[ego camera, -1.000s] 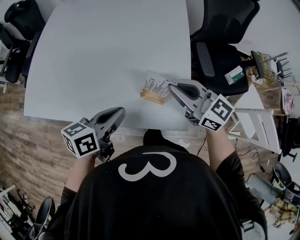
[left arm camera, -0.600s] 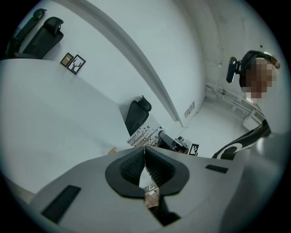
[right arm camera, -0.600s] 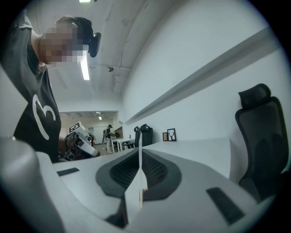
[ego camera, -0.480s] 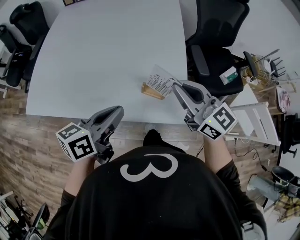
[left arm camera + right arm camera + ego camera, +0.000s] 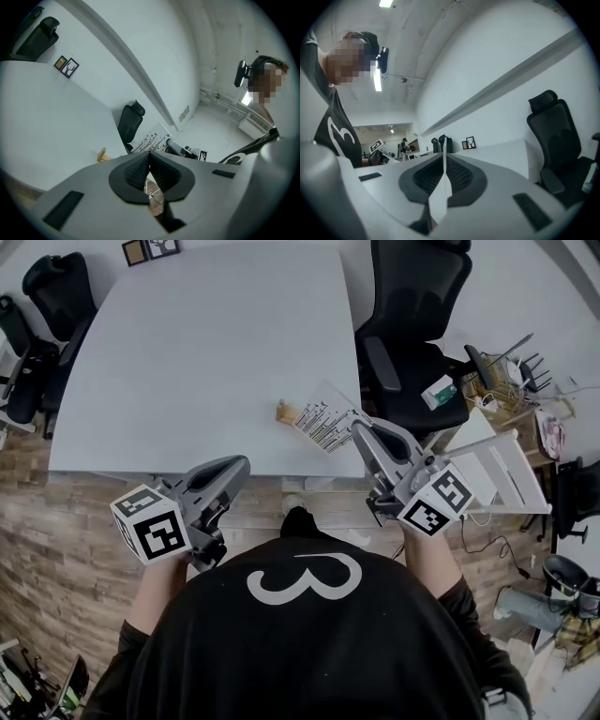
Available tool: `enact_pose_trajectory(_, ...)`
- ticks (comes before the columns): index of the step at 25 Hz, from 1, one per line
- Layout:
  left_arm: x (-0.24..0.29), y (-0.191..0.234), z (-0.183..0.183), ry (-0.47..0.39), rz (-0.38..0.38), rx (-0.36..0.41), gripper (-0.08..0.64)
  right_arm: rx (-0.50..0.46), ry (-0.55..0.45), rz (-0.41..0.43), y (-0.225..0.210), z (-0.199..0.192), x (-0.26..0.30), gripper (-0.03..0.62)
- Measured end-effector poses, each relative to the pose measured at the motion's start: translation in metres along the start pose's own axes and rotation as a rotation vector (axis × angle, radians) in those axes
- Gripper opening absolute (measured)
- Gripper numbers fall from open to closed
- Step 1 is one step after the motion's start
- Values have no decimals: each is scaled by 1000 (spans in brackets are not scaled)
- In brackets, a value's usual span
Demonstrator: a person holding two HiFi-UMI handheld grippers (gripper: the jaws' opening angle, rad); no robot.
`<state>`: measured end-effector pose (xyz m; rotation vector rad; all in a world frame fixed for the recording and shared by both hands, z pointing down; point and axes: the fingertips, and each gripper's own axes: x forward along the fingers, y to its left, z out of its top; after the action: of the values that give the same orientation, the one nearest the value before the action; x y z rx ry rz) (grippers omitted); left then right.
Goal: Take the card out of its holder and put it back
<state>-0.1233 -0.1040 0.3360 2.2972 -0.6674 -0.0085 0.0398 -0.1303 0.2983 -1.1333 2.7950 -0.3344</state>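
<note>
White card (image 5: 323,420), print unreadable, pinched in right gripper (image 5: 357,427) near wooden holder (image 5: 283,412); left gripper (image 5: 242,465) pressed together; shirt (image 5: 309,652) shows 3.

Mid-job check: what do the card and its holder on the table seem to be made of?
The card looks like thin paper or light cardstock, matte white with dark print. Edge-on in the right gripper view, it shows as a thin sheet pinched by the right gripper. The holder seems to be bare light wood, tan and matte, though it is too small to make out any grain.
</note>
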Motion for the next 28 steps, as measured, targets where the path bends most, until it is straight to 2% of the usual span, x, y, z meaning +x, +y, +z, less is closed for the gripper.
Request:
enact_pose_trajectory(6, -5, -11, 2, -7, -13, -14, 14, 25, 20, -20, 6, -2, -8, 23)
enact_pose_trajectory(12, -5, -18, 3, -7, -20, 53, 14, 29, 21, -16, 8, -1, -7, 23)
enact_pose_trajectory(21, -3, -12, -2, -8, -31, -16, 13, 27, 23, -18, 4, -5, -7, 23)
enact_pose_trajectory(28, 1, -9, -5, -2, -45, -32, 14, 22, 33, -20, 3, -7, -6, 23)
